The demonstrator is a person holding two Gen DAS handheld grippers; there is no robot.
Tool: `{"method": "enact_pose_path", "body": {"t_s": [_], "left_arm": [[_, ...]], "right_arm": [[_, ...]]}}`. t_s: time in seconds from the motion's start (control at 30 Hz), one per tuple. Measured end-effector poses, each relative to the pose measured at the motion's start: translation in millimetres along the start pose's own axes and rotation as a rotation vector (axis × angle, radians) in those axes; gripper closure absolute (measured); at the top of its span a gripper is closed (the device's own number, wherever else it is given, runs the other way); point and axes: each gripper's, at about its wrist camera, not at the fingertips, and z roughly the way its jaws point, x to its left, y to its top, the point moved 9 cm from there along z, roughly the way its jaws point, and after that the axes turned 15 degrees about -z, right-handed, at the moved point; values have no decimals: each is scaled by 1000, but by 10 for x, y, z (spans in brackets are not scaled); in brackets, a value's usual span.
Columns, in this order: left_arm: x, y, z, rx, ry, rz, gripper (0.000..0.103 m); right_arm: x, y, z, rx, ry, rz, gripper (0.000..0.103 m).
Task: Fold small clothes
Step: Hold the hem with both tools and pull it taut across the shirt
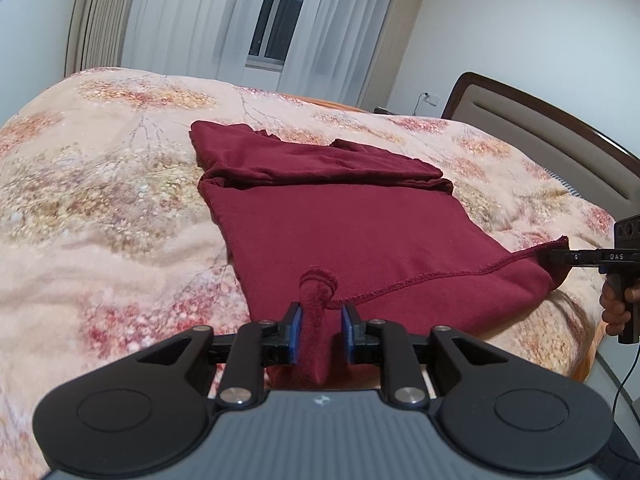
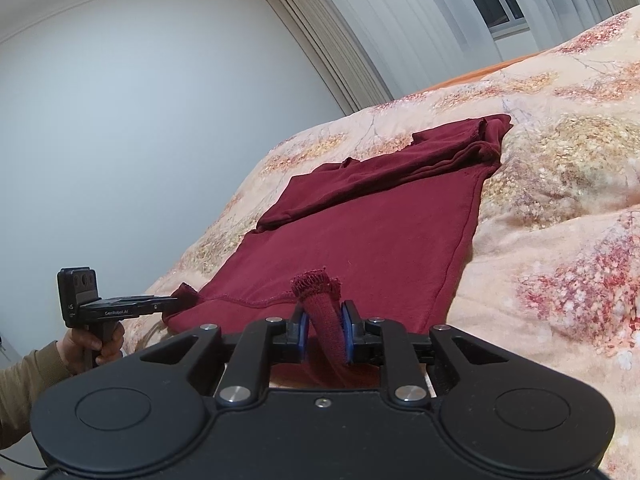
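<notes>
A dark red garment (image 1: 360,232) (image 2: 360,232) lies flat on the bed, its sleeves folded across the far part. Its near hem is lifted at two corners. In the left wrist view my left gripper (image 1: 320,312) has a bunched bit of hem standing between its blue pads (image 1: 295,330), with a small gap showing beside the cloth. In the right wrist view my right gripper (image 2: 323,308) holds a similar roll of hem loosely; it leans on the right pad and is clear of the left one. Each gripper also shows in the other's view, the right gripper (image 1: 560,258) and the left gripper (image 2: 172,302), both at the hem's corners.
A floral peach quilt (image 1: 100,208) (image 2: 560,220) covers the bed. A padded headboard (image 1: 540,128) rises at the right, and curtains with a window (image 1: 276,20) stand behind. A person's hand (image 1: 616,304) (image 2: 92,344) grips each handle at the bed's near edge.
</notes>
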Motion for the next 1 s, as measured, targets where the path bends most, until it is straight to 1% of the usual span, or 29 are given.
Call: {"method": "enact_pose_path", "body": {"t_s": [0.13, 0.3, 0.33, 0.37, 0.4, 0.43, 0.5, 0.53, 0.8, 1.0], "left_arm": [[2, 29, 83, 18, 3, 4, 77], [-7, 43, 123, 17, -8, -7, 77], [-18, 45, 118, 12, -13, -6, 77], [-27, 44, 112, 7, -15, -5, 77], [-37, 44, 100, 1, -19, -4, 79], [-47, 46, 89, -5, -23, -2, 86], [-54, 57, 55, -23, -16, 0, 91], [-54, 67, 36, -33, -15, 0, 95], [-20, 295, -158, -127, -46, -66, 96], [-24, 471, -172, -175, -68, -104, 97]], "right_arm": [[-2, 11, 9, 0, -1, 0, 83], [-32, 11, 13, 4, -12, -1, 83], [-39, 11, 8, 3, -16, 0, 83], [-41, 16, -3, -2, -20, -2, 86], [-42, 24, -18, -10, -20, -4, 93], [-46, 34, -32, -17, -24, -4, 96], [-56, 58, -56, -29, -33, -7, 97], [-63, 73, -66, -34, -38, -7, 97], [-38, 263, -113, -70, -42, -19, 97], [-76, 424, -112, -94, -51, -17, 97]]}}
